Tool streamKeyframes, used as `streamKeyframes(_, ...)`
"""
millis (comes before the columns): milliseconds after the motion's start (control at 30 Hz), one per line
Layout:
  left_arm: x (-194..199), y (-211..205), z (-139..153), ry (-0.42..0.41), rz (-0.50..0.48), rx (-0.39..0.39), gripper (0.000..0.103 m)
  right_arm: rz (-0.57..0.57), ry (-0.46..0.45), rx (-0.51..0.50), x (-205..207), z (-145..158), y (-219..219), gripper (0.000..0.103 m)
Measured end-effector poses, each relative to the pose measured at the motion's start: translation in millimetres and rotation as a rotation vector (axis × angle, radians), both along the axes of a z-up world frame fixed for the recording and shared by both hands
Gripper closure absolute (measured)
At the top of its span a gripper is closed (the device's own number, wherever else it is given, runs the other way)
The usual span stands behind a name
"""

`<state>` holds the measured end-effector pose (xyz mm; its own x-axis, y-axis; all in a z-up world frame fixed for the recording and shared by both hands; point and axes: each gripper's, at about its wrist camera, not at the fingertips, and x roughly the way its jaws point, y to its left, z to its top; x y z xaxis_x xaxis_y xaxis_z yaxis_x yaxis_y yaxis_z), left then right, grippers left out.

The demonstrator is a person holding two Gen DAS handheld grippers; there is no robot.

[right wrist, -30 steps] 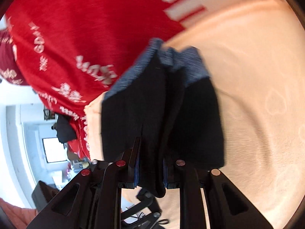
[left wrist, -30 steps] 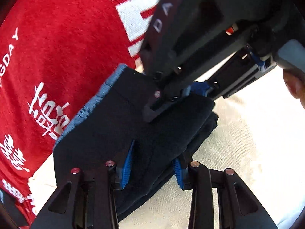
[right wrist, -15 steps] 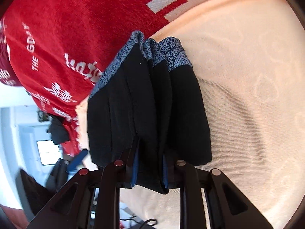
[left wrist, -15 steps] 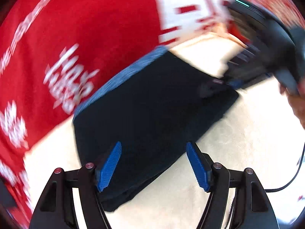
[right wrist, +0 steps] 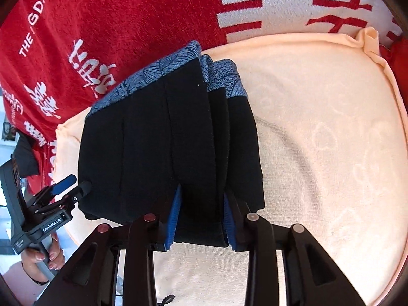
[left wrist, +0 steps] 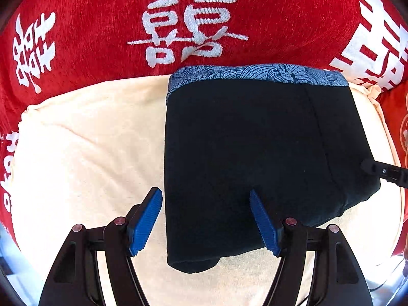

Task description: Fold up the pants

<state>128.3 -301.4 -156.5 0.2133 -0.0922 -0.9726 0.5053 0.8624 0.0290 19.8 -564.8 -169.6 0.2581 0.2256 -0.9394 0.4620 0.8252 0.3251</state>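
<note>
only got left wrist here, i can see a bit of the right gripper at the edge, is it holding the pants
observer: Yes. In the right wrist view the right gripper is shut on the near edge of the pants, with fabric between both pads.
operator: how many layers in the fold
observer: From that side the stack's edge shows. At least three patterned waistband layers sit offset at the far end.

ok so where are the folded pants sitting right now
The folded black pants lie on the cream blanket, their blue waistband against the red blanket. The right gripper pinches their near edge; the left gripper is open.
</note>
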Motion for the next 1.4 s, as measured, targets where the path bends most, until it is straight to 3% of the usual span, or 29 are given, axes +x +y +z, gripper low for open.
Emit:
streamKeyframes(233,9,10,-7,0.042,0.018,-0.034,0.031,0.019,0.051,-0.098,3,6,10,0.056)
streamKeyframes(433,15,14,-9,0.071,0.017,-0.029,0.031,-0.010,0.080,-0.107,2,9,10,0.051)
streamKeyframes(500,13,12,-7,0.091,0.021,-0.012,0.017,-0.013,0.088,-0.116,2,9,10,0.049)
streamKeyframes(533,11,12,-5,0.089,0.026,-0.013,0.017,-0.016,0.091,-0.122,2,10,11,0.049)
streamKeyframes(767,16,18,-3,0.091,0.037,0.015,0.017,-0.046,0.099,-0.126,0,14,9,0.042)
streamKeyframes(1100,26,23,-8,0.122,0.080,0.006,0.017,-0.079,0.092,-0.115,-14,25,0,0.028)
streamKeyframes(1400,37,29,-13,0.161,0.116,-0.018,0.017,-0.073,0.056,-0.107,-18,36,-5,0.023)
